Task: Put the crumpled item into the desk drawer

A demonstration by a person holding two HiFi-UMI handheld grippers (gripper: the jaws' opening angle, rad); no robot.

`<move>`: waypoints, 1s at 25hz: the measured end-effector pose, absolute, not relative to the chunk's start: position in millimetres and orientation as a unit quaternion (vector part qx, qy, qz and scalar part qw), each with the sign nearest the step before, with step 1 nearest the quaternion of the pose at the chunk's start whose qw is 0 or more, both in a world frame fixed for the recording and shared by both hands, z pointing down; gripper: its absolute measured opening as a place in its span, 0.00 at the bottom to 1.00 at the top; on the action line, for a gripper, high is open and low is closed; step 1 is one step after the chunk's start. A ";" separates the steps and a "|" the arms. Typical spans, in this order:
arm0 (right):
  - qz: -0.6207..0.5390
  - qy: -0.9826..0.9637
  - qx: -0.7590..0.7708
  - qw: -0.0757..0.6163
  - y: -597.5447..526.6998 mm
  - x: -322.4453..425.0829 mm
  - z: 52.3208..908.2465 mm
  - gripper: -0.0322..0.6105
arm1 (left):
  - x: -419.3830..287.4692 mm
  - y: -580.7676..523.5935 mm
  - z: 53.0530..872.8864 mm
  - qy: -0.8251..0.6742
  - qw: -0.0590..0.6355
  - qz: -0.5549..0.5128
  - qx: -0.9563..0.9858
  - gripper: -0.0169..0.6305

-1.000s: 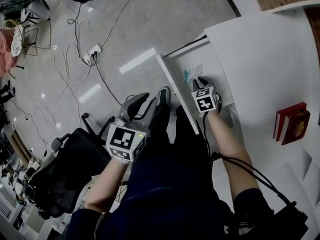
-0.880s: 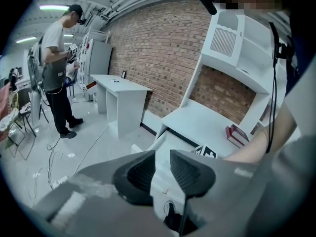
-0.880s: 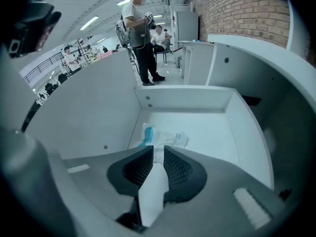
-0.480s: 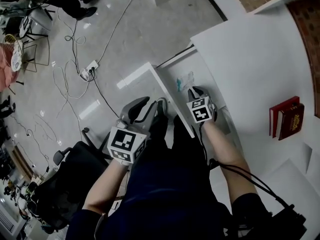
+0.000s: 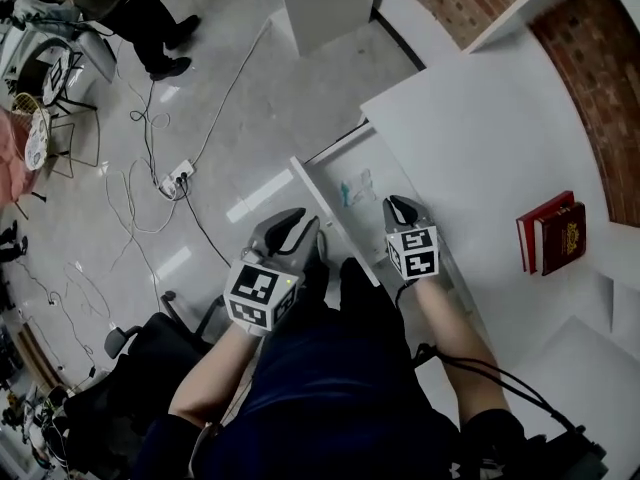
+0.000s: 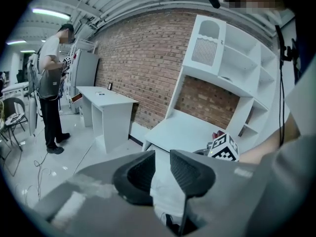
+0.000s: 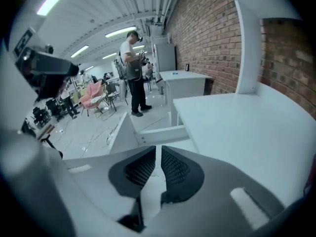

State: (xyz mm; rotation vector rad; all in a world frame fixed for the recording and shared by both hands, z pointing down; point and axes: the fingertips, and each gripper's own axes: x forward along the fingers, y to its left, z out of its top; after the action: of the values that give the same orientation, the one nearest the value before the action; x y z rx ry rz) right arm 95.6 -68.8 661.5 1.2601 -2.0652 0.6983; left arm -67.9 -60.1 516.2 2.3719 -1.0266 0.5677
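Crumpled item point(image 5: 357, 189), pale with a touch of teal, lies inside the open drawer point(image 5: 330, 211), just ahead of the right gripper point(image 5: 402, 206) and a little to its left, apart from it. That gripper hangs over the drawer's near end; its jaws have just been closing and now stand a narrow slit apart with nothing between them. The left gripper point(image 5: 292, 230) hovers beside the drawer's outer wall, over the person's lap, jaws parted and empty.

To the right of the right gripper spreads the white bench point(image 5: 480, 138), bare but for two red books point(image 5: 552, 230) well away from it. A brick wall point(image 5: 590, 78) backs the bench, and the left gripper view shows a white shelf unit point(image 6: 232, 68) on top of it.

Left of the left gripper, the glossy grey floor point(image 5: 250, 78) carries loose cables point(image 5: 130, 128) and a power strip point(image 5: 178, 180). A black chair point(image 5: 130, 368) sits behind it. Further off stand a person point(image 5: 140, 13) and another white desk point(image 6: 106, 102).
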 end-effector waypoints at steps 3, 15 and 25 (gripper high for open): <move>0.253 -0.781 0.511 0.255 -69.5 111.2 608.2 0.10 | -61.2 -63.4 493.9 -0.380 0.242 0.184 0.874 0.18; 0.149 -0.786 0.595 0.084 -51.2 151.5 385.9 0.05 | -36.8 -77.9 376.5 -0.376 0.089 0.120 0.914 0.18; -0.014 -0.779 0.626 0.044 -12.7 150.6 270.8 0.05 | -18.9 -70.4 277.7 -0.342 0.032 0.034 0.939 0.03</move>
State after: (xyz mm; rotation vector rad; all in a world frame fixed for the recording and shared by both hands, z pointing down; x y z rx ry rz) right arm 150.6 -12.7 270.8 1.9127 -2.3800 -0.0419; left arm -18.9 -70.4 277.7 2.8908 -1.0529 0.1036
